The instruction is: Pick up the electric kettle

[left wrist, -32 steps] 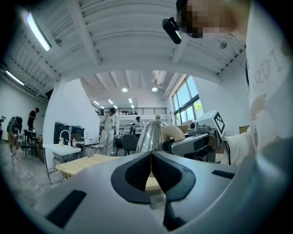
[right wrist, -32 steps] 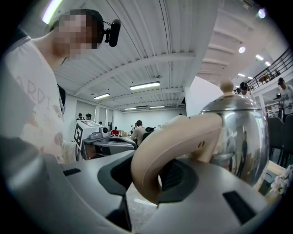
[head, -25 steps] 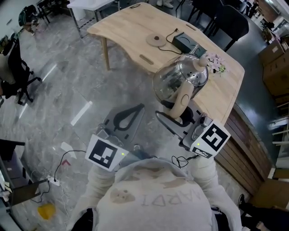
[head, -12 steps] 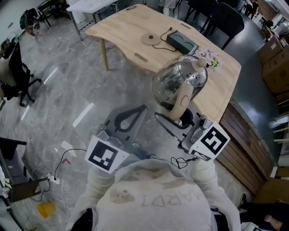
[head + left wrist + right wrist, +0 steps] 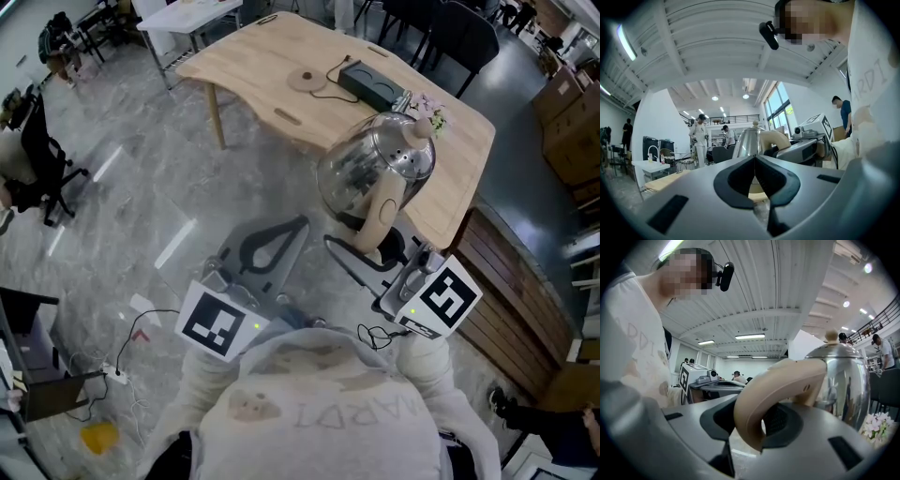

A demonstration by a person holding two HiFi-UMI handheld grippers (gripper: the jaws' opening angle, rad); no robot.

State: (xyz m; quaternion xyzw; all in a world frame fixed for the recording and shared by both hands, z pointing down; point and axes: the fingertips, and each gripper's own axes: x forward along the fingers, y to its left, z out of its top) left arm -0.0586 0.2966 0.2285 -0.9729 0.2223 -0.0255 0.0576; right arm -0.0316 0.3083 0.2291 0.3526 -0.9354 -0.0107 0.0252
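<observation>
Okay, head view: right gripper (image 5: pixel 380 251) clamps the electric kettle (image 5: pixel 375 169) by its beige handle (image 5: pixel 382 211), kettle body just ahead, table (image 5: pixel 253 66) beyond. Left gripper view: left gripper (image 5: pixel 754 161) pinched closed, empty, kettle ahead. Right gripper view: handle gripped between jaws.

Right gripper (image 5: pixel 377 246) clamps the kettle handle (image 5: pixel 780 380); left gripper (image 5: pixel 294 226) level, fingers (image 5: pixel 733 180) together.

Base of kettle (image 5: pixel 843 380) behind right tool (image 5: pixel 761 425)
</observation>
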